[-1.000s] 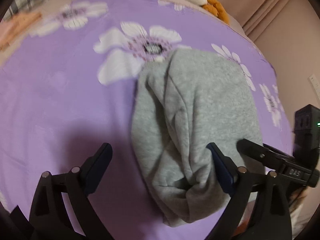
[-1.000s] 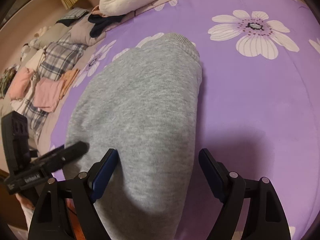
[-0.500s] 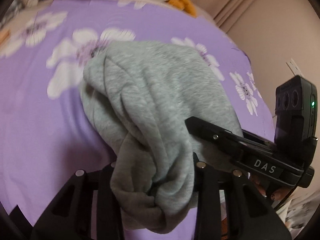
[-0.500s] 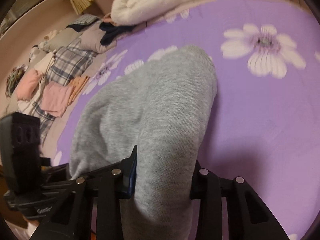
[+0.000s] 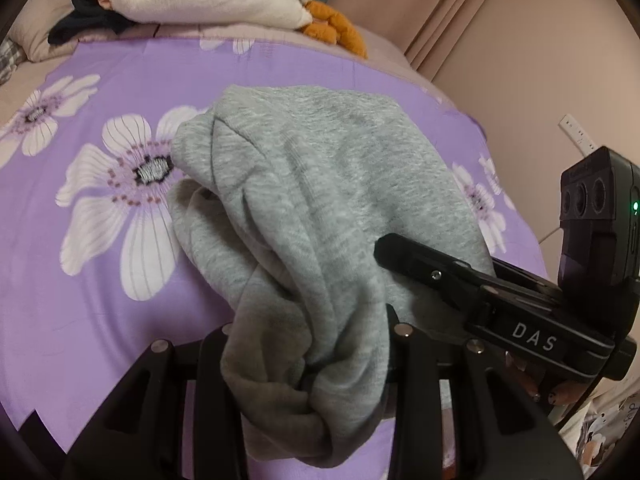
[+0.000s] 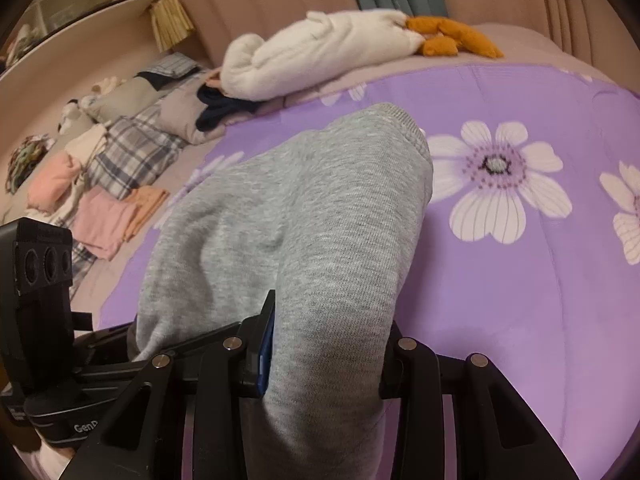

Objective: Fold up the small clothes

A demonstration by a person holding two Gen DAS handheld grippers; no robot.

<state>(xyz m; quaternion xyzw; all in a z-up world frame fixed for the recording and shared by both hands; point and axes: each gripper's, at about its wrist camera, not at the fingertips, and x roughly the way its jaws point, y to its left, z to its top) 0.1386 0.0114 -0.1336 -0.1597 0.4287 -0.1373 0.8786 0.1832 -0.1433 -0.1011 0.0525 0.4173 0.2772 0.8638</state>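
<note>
A grey knit garment lies bunched on a purple flowered bedspread. My left gripper is shut on its near, rolled end, which hangs between the jaws. My right gripper is shut on the other near end of the same garment, whose ribbed hem points away across the bedspread. The right gripper's body shows at the right of the left wrist view; the left gripper's body shows at the lower left of the right wrist view.
A white plush with orange parts lies at the bed's far end. Folded pink and orange clothes, plaid cloth and other garments lie left of the bedspread. A wall with a socket stands to the right.
Both grippers went from open, straddling the garment's near end, to shut on it. They have lifted the near end, and the views have tilted up toward the far end of the bed.
</note>
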